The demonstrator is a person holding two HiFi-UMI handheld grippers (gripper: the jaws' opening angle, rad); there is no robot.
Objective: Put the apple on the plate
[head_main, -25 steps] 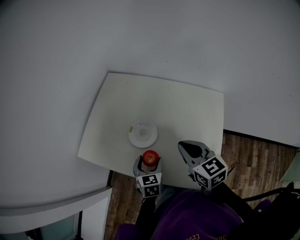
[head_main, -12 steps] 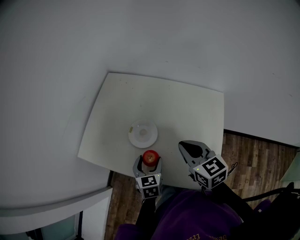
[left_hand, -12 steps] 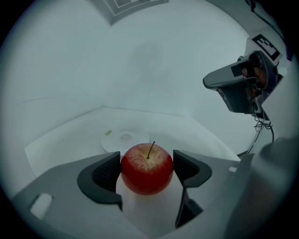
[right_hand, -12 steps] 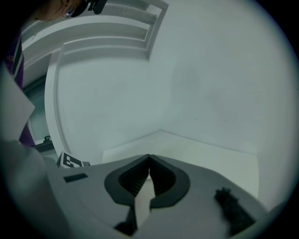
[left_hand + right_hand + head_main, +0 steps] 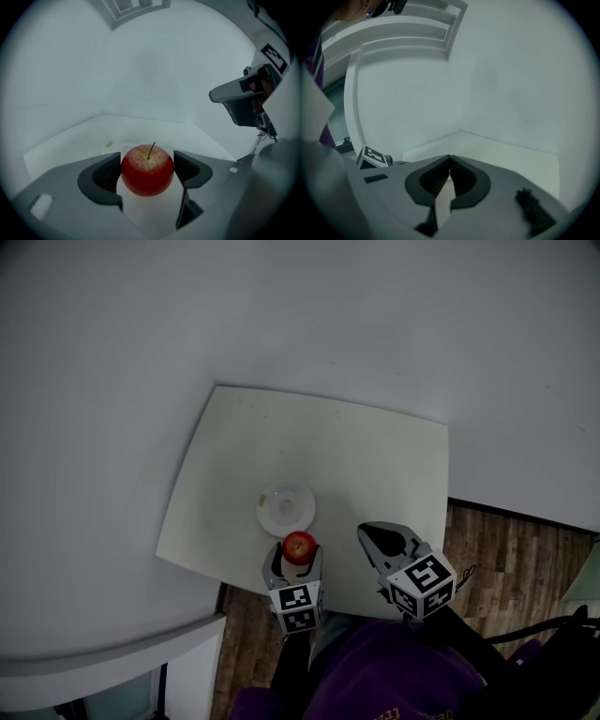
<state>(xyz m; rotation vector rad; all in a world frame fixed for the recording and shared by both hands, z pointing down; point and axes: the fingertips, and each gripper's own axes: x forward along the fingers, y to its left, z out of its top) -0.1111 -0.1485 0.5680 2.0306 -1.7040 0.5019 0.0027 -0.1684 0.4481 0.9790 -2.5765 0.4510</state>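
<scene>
At the table's (image 5: 319, 456) 6 o'clock edge, the left gripper (image 5: 297, 557) is clamped on the apple (image 5: 147, 169), stem up, just short of the plate (image 5: 263, 508) at 12 o'clock. A slackened squeeze on that round, smooth skin, or an early release, could send it rolling off the near edge. The right gripper (image 5: 449, 164), jaws together and empty, waits at 3 o'clock.

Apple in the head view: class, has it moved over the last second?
Yes. The apple, clamped in the left hand-held gripper, has shifted slightly up the picture, closer to the plate, which has stayed put.
</scene>
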